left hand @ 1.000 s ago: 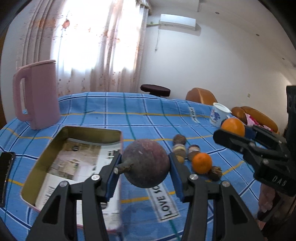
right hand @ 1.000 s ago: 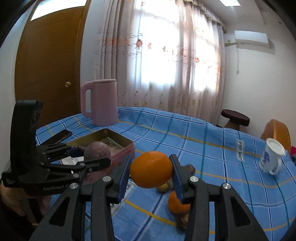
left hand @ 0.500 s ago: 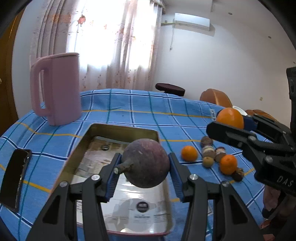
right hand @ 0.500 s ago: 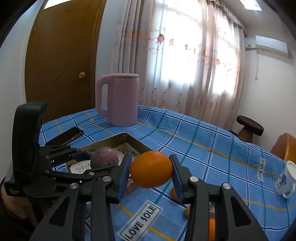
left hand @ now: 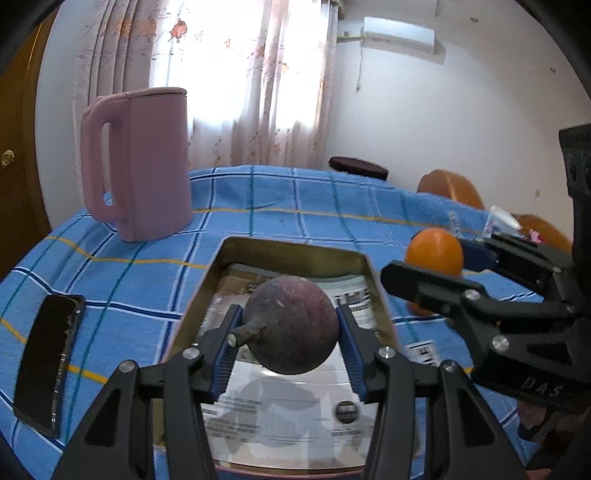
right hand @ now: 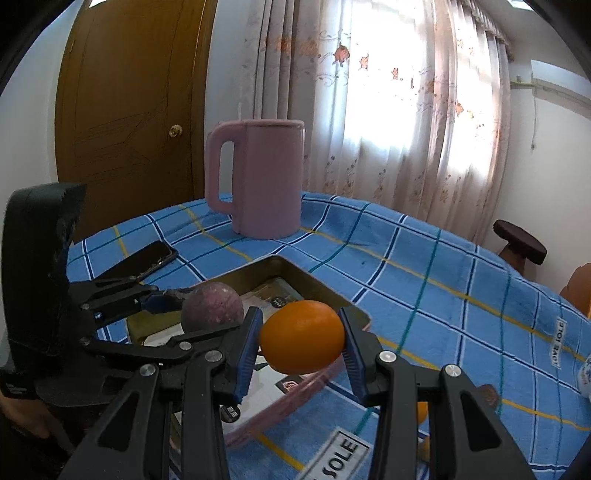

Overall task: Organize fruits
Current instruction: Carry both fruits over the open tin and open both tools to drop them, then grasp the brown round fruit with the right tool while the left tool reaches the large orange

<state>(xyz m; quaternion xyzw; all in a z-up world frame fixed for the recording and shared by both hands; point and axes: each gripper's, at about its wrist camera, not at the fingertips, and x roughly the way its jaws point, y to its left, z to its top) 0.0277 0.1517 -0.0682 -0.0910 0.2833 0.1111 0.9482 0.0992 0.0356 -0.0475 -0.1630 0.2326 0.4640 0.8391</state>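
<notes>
Left tool (left hand: 291, 334): black frame, blue pads, pinching a purple fruit (left hand: 291, 325) between them. Fruit round, dull maroon-brown, mottled skin, short woody stem pointing toward the left pad. It was held in the air above the tin (left hand: 376, 291), not touching it.

Right tool (right hand: 301, 338): same build, pinching an orange (right hand: 302, 336) between its blue pads. Orange smooth, evenly bright, slightly oval, held over the tin's near corner. In the left wrist view this tool showed from the side, with raised letters "DAS" partly readable on its body; the rest was cut off.

Tin: shallow rectangular metal box, brassy walls inside, pink outer rim seen in the right wrist view. Its floor was lined with printed paper (left hand: 280, 406); text too small to read, one round dark emblem visible.

Worktop (left hand: 258, 199): covered by a blue cloth with white, dark blue, green and yellow check lines. White tags sewn on the cloth read "LOVE SOLE" (right hand: 558, 341); a second, nearer tag showed only "SOLE".

Further items: pink jug (left hand: 140, 162) with a loop handle, upright beyond the tin, apart from it. Dark phone (left hand: 48, 363) lying flat left of the tin. Part of another orange fruit (left hand: 417, 308) lay on the cloth behind the right tool, right of the tin. White cup with blue print (left hand: 498, 221) at the far right, blurred.

Surroundings: floral curtain (right hand: 388, 110), wooden door (right hand: 129, 110), dark stool (right hand: 519, 245), wall air conditioner (left hand: 399, 35).
</notes>
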